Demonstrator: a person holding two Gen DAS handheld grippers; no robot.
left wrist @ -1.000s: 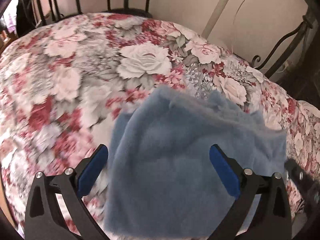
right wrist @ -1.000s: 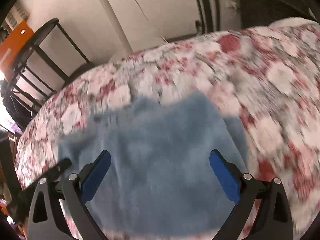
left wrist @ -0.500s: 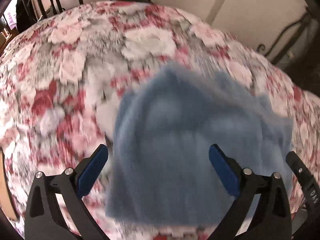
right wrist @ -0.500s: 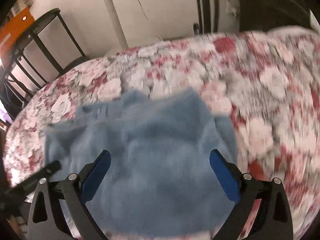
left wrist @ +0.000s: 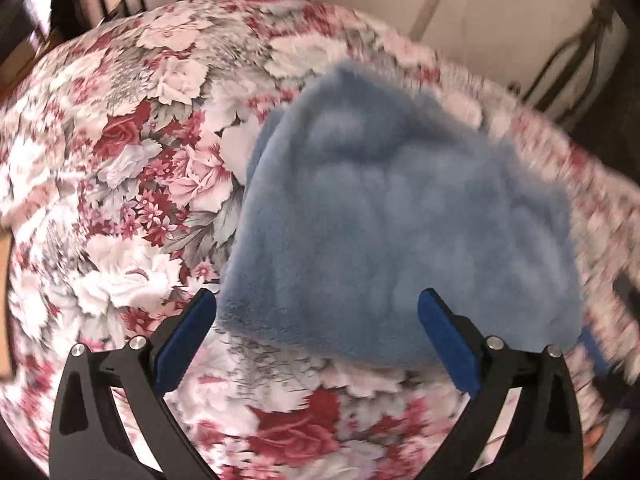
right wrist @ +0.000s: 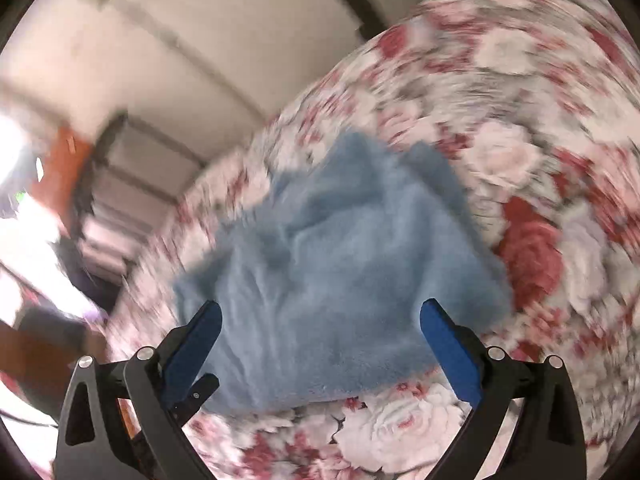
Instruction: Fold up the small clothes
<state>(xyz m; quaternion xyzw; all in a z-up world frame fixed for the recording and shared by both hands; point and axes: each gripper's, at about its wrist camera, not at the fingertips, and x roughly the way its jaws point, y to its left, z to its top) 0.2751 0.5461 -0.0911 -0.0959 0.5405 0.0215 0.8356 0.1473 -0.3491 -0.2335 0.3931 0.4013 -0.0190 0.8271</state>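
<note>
Care on this step means pinching one fleece edge cleanly at the hem, not a bunched layer. Both the left tongs (left wrist: 316,330) and right tongs (right wrist: 320,332) stand apart and empty, with the fluffy pale-blue fleece garment (left wrist: 400,216) lying folded on the rose-patterned bedspread (left wrist: 132,168) at twelve o'clock from each.

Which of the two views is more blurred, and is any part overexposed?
Right wrist view: heavy motion blur smears the floral bedspread and wall; the far left edge is blown out white. Left wrist view: sharper on the left, blurred toward the right, with the blue fleece garment soft; no glare.
</note>
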